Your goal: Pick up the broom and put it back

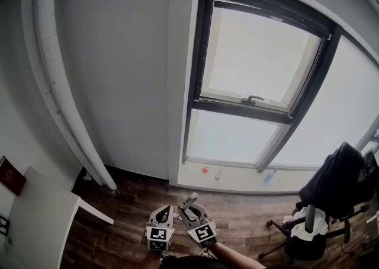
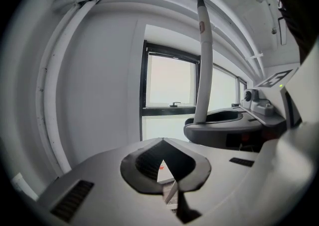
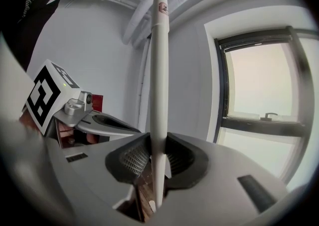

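**One pole, upright in our right jaws**

Our right gripper (image 3: 155, 164) has its jaws closed on the broom handle (image 3: 158, 85), with the white pole seated in the notch between them. The pole's long axis runs straight out along the jaws and well past them to a capped tip. The short stretch behind the jaws points down toward the wooden floor (image 1: 130, 208). We cannot see the broom's head in any view.

Our left gripper (image 2: 165, 172) sits just beside the right one, on its left. Its jaws are drawn together, with nothing between them and only a thin slit left open. From the left jaws, the handle lies off to the right and stands roughly parallel to them. In the head view the pole comes nearly end-on toward us, just beyond the right jaws.

The right hand alone carries the broom. We judge that putting it back turns on holding that long axis upright on the way to its resting place. We cannot tell which spot that is.
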Tool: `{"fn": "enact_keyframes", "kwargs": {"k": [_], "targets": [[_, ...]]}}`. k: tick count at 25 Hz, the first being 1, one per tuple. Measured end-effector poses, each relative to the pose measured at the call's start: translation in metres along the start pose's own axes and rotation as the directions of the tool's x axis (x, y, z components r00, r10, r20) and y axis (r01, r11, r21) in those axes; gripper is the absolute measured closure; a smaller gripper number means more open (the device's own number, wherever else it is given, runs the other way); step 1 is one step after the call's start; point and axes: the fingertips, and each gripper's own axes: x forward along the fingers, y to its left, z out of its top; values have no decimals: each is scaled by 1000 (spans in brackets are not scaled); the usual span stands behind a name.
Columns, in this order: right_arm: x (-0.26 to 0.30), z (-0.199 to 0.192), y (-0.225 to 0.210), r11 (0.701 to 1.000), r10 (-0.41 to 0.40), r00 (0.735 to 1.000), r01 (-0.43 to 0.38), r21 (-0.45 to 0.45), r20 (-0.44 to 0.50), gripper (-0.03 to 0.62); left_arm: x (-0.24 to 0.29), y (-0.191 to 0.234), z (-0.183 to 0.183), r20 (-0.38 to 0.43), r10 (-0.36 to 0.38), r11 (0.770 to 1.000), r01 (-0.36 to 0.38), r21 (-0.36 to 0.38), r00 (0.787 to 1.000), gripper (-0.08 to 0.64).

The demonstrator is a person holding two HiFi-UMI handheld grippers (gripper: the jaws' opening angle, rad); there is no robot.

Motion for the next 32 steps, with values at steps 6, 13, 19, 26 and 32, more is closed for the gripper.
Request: {"fn": "enact_keyframes", "kwargs": {"k": [6, 13, 19, 26, 32], "targets": [[-10, -6, -2, 1000, 3, 1000, -3, 22, -6, 491, -3, -7, 2, 45, 4, 994, 1, -109, 999, 558], [-12, -15, 3, 998, 42, 999, -41, 42, -24, 491, -10, -14, -8, 5, 44, 993, -43, -106, 999, 559], [3, -17, 25, 994, 108, 994, -108, 18, -34, 491, -28, 10, -21, -4, 112, 987, -112, -115, 994, 558], [30, -33, 48, 987, 158, 983, -161, -25, -94, 491, -66, 50, -33, 3, 210, 963, -206, -171, 978, 558], [57, -40, 94, 963, 260, 959, -265, -38, -111, 491, -102, 80, -54, -2, 285, 932, -277, -235, 959, 558]]}}
